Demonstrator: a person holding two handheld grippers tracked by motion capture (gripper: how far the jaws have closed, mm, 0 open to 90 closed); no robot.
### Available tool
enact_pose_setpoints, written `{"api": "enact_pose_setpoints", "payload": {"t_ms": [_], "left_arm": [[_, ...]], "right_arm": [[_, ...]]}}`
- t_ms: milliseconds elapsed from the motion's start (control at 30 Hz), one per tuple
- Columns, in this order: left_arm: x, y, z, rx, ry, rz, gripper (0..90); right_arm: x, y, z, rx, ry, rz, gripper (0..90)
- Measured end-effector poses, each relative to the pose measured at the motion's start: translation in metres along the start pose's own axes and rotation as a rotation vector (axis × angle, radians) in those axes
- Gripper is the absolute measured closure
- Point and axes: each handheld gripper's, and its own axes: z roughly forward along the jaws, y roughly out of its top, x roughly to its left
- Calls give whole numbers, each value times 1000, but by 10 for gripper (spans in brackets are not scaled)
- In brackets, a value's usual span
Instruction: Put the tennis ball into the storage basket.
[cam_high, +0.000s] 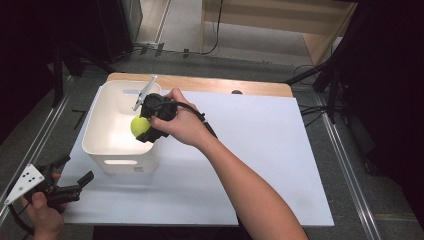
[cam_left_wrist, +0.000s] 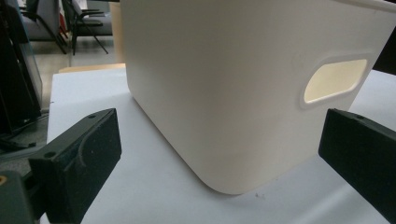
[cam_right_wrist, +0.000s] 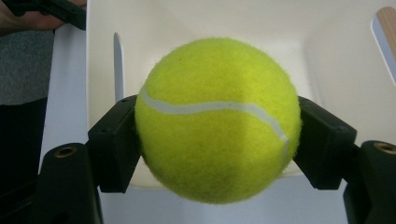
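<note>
A yellow-green tennis ball (cam_high: 139, 126) (cam_right_wrist: 217, 119) is clamped between the jaws of my right gripper (cam_high: 145, 129) (cam_right_wrist: 217, 140), which is shut on it. Gripper and ball hang over the right side of a white plastic bin (cam_high: 107, 150) (cam_right_wrist: 100, 56), just inside its rim. The bin (cam_left_wrist: 224, 93) stands on the white table sheet at the left and has an oval handle hole in its wall. My left gripper (cam_high: 75, 172) (cam_left_wrist: 219, 149) rests low near the table's front left corner, open, with nothing between its jaws, pointed at the bin's near corner.
The white sheet (cam_high: 260, 145) covers a wooden table whose far edge (cam_high: 210, 82) shows. Dark stands and cables (cam_high: 325, 85) line the floor at both sides. A pale wooden cabinet (cam_high: 280, 20) stands beyond the table.
</note>
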Motion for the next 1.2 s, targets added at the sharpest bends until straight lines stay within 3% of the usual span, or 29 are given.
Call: {"api": "enact_pose_setpoints", "payload": {"t_ms": [333,533,700,867,1200], "left_arm": [[0,0,0,1,-1,0,0],[0,0,0,2,-2,1,0],[0,0,0,2,-2,1,0],[0,0,0,1,-2,-1,0],[0,0,0,3,-2,0,0]], "right_arm": [[1,-1,13,27,16,2,241],[1,-2,17,31,49,-7,236],[2,-3,17,30,50,-8,226],[2,-4,12,2,55,-6,110],[1,-16,0,-32,22,11,102]]}}
